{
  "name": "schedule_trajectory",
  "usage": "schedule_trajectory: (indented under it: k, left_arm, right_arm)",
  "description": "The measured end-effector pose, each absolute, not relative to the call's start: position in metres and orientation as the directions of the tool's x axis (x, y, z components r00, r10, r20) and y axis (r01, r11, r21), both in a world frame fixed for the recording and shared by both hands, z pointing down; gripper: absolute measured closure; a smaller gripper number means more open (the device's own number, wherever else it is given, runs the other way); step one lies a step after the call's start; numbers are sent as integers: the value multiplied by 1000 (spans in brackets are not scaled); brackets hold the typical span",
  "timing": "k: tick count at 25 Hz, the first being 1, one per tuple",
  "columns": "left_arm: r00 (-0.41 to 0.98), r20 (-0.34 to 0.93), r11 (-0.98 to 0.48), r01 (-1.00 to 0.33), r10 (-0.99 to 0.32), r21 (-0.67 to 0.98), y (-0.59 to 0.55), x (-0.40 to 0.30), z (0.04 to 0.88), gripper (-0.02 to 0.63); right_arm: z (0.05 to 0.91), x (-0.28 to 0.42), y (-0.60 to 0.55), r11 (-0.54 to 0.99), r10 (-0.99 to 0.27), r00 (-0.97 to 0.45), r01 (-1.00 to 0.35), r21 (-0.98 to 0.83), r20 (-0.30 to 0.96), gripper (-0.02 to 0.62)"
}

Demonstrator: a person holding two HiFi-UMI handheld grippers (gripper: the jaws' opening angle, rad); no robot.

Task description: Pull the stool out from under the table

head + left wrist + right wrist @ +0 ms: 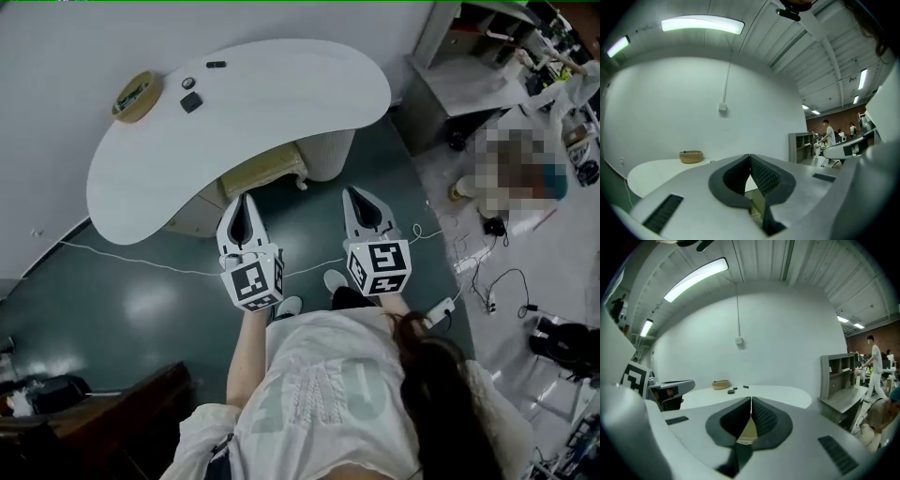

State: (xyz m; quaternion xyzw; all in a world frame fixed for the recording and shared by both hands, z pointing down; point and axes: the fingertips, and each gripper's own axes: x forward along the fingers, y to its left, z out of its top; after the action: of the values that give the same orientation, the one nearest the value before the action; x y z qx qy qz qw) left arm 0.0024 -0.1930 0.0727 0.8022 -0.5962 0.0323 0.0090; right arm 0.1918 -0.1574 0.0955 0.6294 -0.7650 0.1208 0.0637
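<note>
A cream padded stool [265,172] stands tucked under the near edge of the white curved table [281,84], only its front part showing. My left gripper [246,199] hovers just in front of the stool, its tips pointing at it, jaws shut and empty. My right gripper [353,193] hangs to the stool's right, over the dark floor, also shut with nothing in it. In the left gripper view the left gripper [750,157] has its pads pressed together. In the right gripper view the right gripper [750,401] is likewise closed, with a beige patch visible below the tips.
On the table sit a woven basket [137,96] and small dark items [191,101]. A white pedestal [330,155] holds the table up beside the stool. A white cable [131,258] crosses the floor. A grey shelf unit [450,94] stands at right, dark furniture [112,412] at lower left.
</note>
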Motion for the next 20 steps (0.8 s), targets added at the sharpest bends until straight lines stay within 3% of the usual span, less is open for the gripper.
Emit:
schedule_trajectory:
  k: [7, 13, 20]
  left_arm:
    - [68, 95, -74, -995, -993, -62, -168, -16, 74, 579]
    - [-26, 90, 21, -998, -996, -53, -147, -17, 70, 578]
    - [22, 85, -24, -999, -996, -24, -158, -4, 59, 578]
  right_arm:
    - [113, 181, -174, 365, -881, -391, -920, -142, 265, 565]
    - [116, 188, -179, 421, -863, -445, -895, -144, 239, 565]
    - [129, 172, -181, 437, -835, -463, -886, -154, 298, 563]
